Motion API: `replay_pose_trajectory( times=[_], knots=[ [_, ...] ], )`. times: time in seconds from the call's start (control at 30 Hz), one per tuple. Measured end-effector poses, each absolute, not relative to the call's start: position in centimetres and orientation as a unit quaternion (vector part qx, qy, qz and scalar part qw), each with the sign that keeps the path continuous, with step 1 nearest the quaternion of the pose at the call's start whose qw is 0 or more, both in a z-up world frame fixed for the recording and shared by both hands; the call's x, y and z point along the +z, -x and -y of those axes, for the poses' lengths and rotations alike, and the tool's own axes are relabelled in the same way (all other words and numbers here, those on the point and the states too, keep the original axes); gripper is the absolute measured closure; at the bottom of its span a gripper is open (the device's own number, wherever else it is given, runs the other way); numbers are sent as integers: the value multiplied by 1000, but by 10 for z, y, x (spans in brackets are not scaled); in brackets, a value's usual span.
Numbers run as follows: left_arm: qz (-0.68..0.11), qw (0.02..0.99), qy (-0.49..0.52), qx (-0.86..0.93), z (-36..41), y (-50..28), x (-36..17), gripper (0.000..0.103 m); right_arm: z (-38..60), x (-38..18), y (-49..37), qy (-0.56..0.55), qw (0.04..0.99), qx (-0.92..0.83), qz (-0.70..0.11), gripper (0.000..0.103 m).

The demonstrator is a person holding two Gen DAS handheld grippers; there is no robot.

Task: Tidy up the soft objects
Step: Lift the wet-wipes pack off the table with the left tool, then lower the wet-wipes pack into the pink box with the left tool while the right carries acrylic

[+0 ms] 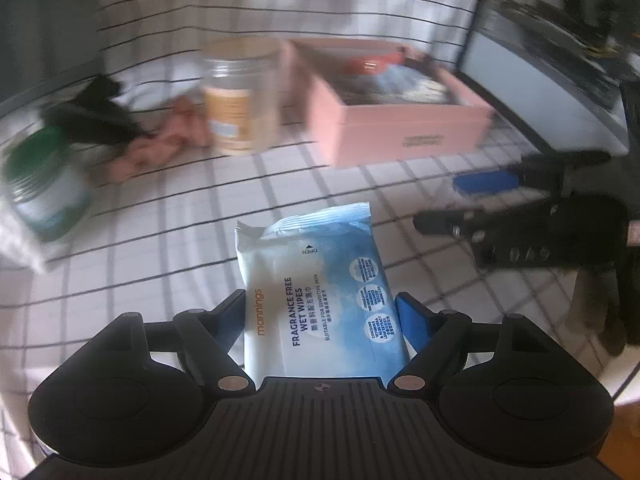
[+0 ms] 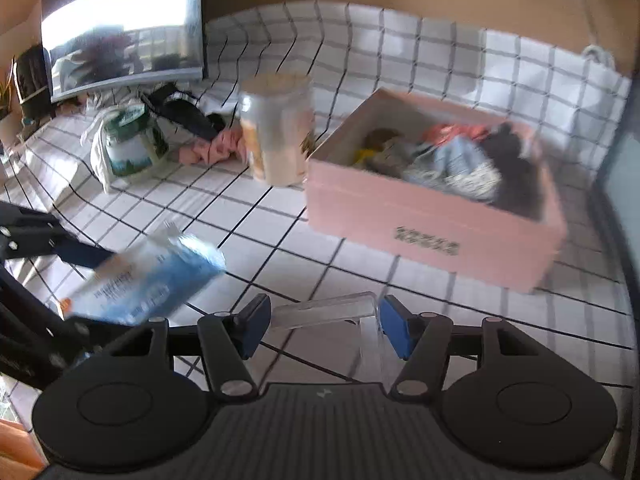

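Observation:
A blue and white pack of wet wipes (image 1: 316,276) is raised off the checked tablecloth, and my left gripper (image 1: 324,314) is shut on its lower half. In the right wrist view the same pack (image 2: 148,276) hangs tilted at the left. My right gripper (image 2: 324,328) is shut on a clear plastic piece (image 2: 324,310) that spans the gap between its blue pads (image 2: 252,326). The left wrist view shows the right gripper (image 1: 436,204) at the right, over the cloth. A pink box (image 2: 432,220) further back holds several crumpled fabric items.
Left of the pink box (image 1: 400,132) stands a clear jar (image 2: 276,132) with a pale lid. Beyond it lie a pink fabric piece (image 2: 208,148), a black cloth (image 2: 184,112) and a green-lidded jar (image 2: 132,140) on a white bag. A monitor (image 2: 120,28) stands at the back.

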State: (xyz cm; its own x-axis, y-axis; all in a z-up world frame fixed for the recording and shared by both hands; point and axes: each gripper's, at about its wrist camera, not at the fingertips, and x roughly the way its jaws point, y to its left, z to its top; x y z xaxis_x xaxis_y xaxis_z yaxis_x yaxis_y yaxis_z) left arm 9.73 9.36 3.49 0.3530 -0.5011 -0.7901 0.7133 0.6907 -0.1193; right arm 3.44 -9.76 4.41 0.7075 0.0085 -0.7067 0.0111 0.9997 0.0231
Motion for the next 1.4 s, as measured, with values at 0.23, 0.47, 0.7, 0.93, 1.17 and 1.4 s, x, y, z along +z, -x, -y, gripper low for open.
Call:
replay_pose_trajectory(
  times=[0.23,0.47,0.7,0.93,1.17,1.4],
  knots=[
    [-427,773,-143,-447,-63,-80,41,19,125,76,-1,12,927,-67,-368,42],
    [-369,800,-110,-460,-27,-121,90,19,151,96,26,3,932,-119,-343,42],
    [-318,845,-58,-426,49,-199,126,19,164,103,40,-10,933,-134,-334,42],
    [-395,825,-159,-371,137,-238,49,17,169,91,45,-10,925,-141,-353,42],
    [-366,836,-122,-390,122,-236,62,19,176,87,38,-13,922,-143,-359,42],
    [-316,839,-47,-441,80,-226,111,20,164,95,5,14,936,-126,-328,42]
  ],
)
